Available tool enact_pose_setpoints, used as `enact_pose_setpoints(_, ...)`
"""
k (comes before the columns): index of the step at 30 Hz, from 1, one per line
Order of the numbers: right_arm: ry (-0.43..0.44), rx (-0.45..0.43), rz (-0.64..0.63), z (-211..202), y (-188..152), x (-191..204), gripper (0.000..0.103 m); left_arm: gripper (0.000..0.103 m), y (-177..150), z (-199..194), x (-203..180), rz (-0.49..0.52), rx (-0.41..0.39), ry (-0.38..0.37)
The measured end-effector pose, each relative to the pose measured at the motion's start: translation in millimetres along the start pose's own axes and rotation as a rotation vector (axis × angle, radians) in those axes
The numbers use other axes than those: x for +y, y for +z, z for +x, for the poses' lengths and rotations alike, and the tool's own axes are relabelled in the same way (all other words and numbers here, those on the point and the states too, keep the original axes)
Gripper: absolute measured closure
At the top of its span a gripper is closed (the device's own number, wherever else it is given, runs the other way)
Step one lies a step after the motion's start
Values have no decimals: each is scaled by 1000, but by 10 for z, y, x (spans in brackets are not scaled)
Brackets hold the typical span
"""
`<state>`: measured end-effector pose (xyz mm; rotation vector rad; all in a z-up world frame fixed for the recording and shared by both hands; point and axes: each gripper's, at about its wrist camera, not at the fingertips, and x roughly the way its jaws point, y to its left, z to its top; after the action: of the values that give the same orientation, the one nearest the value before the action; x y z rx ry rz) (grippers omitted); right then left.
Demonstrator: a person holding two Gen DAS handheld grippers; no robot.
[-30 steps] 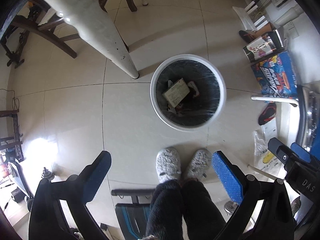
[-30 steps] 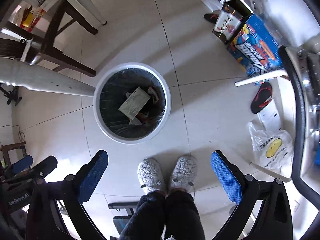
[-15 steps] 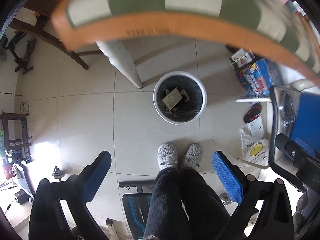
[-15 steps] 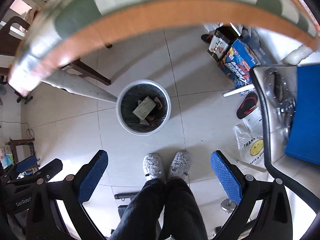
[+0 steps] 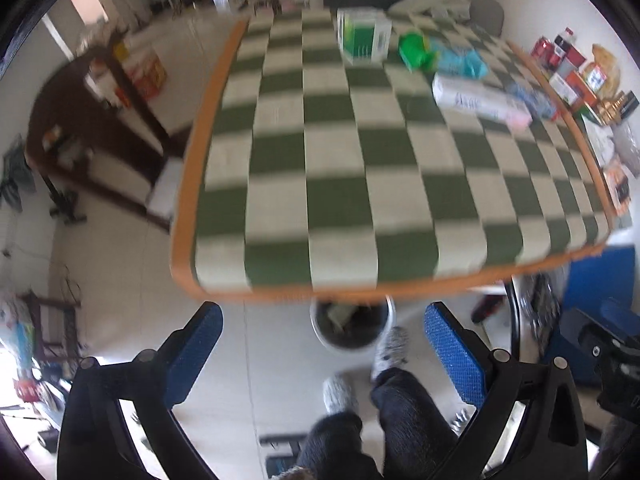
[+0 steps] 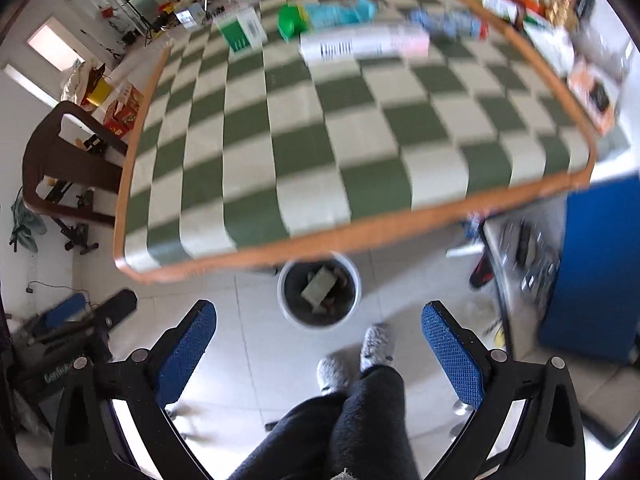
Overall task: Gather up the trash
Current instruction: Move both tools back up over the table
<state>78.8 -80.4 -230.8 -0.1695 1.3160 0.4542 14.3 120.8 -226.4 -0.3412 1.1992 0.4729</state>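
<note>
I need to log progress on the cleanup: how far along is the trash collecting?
Done: the trash bin on the floor already holds a box and other scraps. In hand: nothing; the left hand-held gripper and right hand-held gripper are both open and empty. Left: a green-and-white box, green wrapper, teal packet and long white pack remain at the checkered table's far end.

Black claw arms with blue textured pads, dark fleecy trousers, grey fuzzy slippers
</note>
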Motion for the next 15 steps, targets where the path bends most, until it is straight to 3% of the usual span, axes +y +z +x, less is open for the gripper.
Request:
enact_pose_setpoints(8, -134, 28, -177, 73, 1198, -131, 0, 0, 740, 213, -325, -17, -6, 51)
enact_pose_setpoints(11, -175, 60, -253, 309, 1642, -254, 0, 0, 990, 483, -453, -34, 38, 94)
enact_pose_setpoints(15, -248, 156, -408, 918, 2298, -316, 0, 0, 1283, 1024, -579, -90, 142, 136)
